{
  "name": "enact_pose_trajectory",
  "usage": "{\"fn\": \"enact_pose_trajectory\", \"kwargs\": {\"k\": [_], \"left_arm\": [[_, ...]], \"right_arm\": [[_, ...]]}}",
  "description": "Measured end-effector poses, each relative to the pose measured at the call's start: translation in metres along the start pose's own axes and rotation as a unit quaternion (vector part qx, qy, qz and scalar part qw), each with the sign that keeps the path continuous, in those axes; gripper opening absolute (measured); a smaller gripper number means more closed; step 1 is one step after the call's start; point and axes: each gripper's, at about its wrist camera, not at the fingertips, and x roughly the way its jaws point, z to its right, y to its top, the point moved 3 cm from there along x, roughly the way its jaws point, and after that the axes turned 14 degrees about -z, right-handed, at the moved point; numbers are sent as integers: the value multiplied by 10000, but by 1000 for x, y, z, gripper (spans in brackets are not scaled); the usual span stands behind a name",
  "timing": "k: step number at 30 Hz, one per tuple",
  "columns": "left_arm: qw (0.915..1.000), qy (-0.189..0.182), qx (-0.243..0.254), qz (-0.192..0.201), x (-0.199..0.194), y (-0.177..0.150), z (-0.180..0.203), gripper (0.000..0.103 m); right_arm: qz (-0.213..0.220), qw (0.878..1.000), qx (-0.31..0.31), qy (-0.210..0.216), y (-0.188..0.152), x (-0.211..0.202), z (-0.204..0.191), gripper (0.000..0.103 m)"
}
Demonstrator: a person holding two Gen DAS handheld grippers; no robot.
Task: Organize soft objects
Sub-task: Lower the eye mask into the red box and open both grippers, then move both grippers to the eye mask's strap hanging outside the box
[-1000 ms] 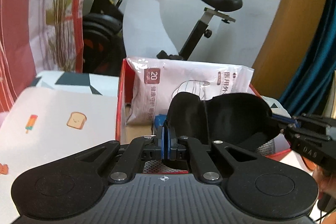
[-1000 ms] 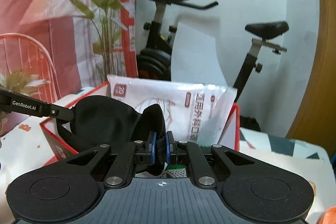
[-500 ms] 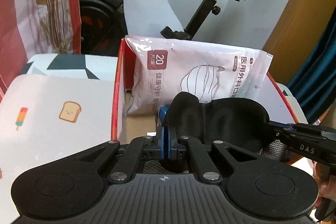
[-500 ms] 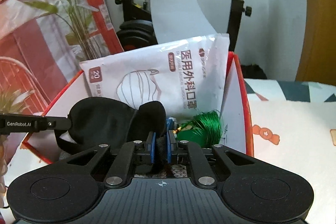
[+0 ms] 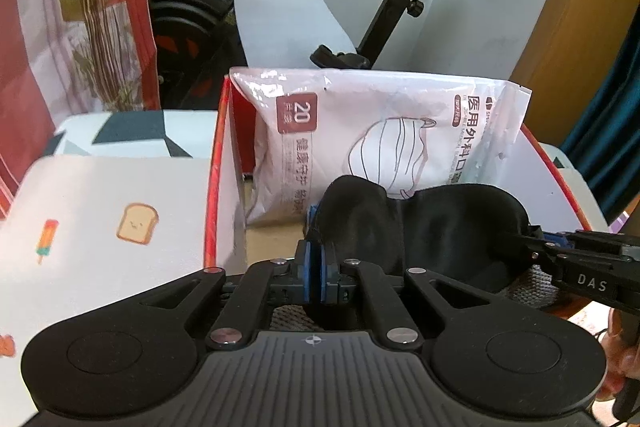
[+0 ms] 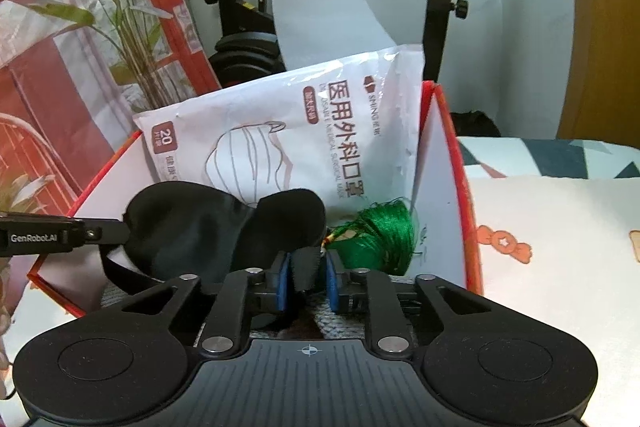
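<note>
Both grippers have sunk toward the red box (image 6: 444, 155). Limp, light eye mask (image 5: 432, 223) hangs inside; left gripper (image 5: 319, 263) pinches one end, right gripper (image 6: 306, 281) jaws opening around the other.

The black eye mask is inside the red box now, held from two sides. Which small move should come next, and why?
Probably let go fully. The eye mask hangs low in the red box, before the mask packet. The right gripper is opening, fabric loose between its pads; the left gripper is shut on its other end and should open too.
</note>
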Motion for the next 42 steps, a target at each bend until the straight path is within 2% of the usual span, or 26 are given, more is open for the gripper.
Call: {"fn": "enact_pose_trajectory", "kwargs": {"k": [2, 3, 4, 5, 6, 7, 8, 11, 13, 14, 15, 21, 22, 23, 27, 30, 33, 37, 42], "left_arm": [[9999, 90, 55, 21, -2, 1, 1, 10], [9999, 141, 84, 47, -4, 2, 2, 11], [9997, 176, 109, 90, -6, 3, 3, 14], [9996, 214, 142, 135, -9, 3, 4, 21], [9994, 263, 178, 162, -12, 4, 6, 27], [9991, 323, 207, 181, -14, 4, 7, 38], [9987, 397, 222, 214, -16, 4, 8, 46], [9976, 506, 216, 413, -27, 3, 9, 52], [9967, 546, 245, 554, -35, 1, 11, 55], [9962, 564, 272, 608, -39, -1, 11, 56], [9956, 585, 300, 672, -43, -3, 12, 58], [9912, 750, 377, 1024, -61, -18, 13, 83], [9901, 772, 322, 1126, -65, -22, 12, 93], [9882, 820, 262, 1263, -70, -28, 10, 97], [9799, 1105, -64, 1660, -87, -52, 3, 97], [9798, 1078, -207, 1672, -90, -71, -1, 97], [9831, 949, -359, 1527, -86, -89, -2, 97], [9885, 711, -373, 1285, -71, -106, 3, 93], [9942, 317, -468, 917, -47, -114, 9, 84]], "right_arm": [[113, 9999, 49, -38, -1, -7, 0, 23], [164, 9998, 56, -81, -2, -10, 0, 31], [242, 9995, 64, -167, -2, -13, -1, 31], [343, 9991, 64, -221, -2, -18, -1, 36], [444, 9986, 67, -283, -2, -23, -2, 44], [533, 9980, 67, -328, -2, -27, -3, 48], [622, 9974, 63, -356, -2, -32, -4, 54], [822, 9959, -12, -377, -9, -44, -6, 64], [916, 9955, -59, -250, -15, -50, -9, 77], [968, 9952, -77, -93, -19, -54, -10, 91], [1056, 9943, -91, 72, -24, -58, -11, 98], [1251, 9921, -93, 41, -51, -70, -19, 102], [1304, 9914, -65, -6, -57, -72, -19, 102], [1356, 9907, -50, -32, -63, -73, -19, 102], [1514, 9883, -82, -185, -85, -79, -15, 102], [1541, 9874, -109, -345, -99, -82, -13, 102], [1463, 9886, -101, -340, -109, -80, -10, 102], [1078, 9933, -71, -402, -121, -65, -6, 101], [737, 9968, 168, -274, -125, -40, 5, 94]]}}
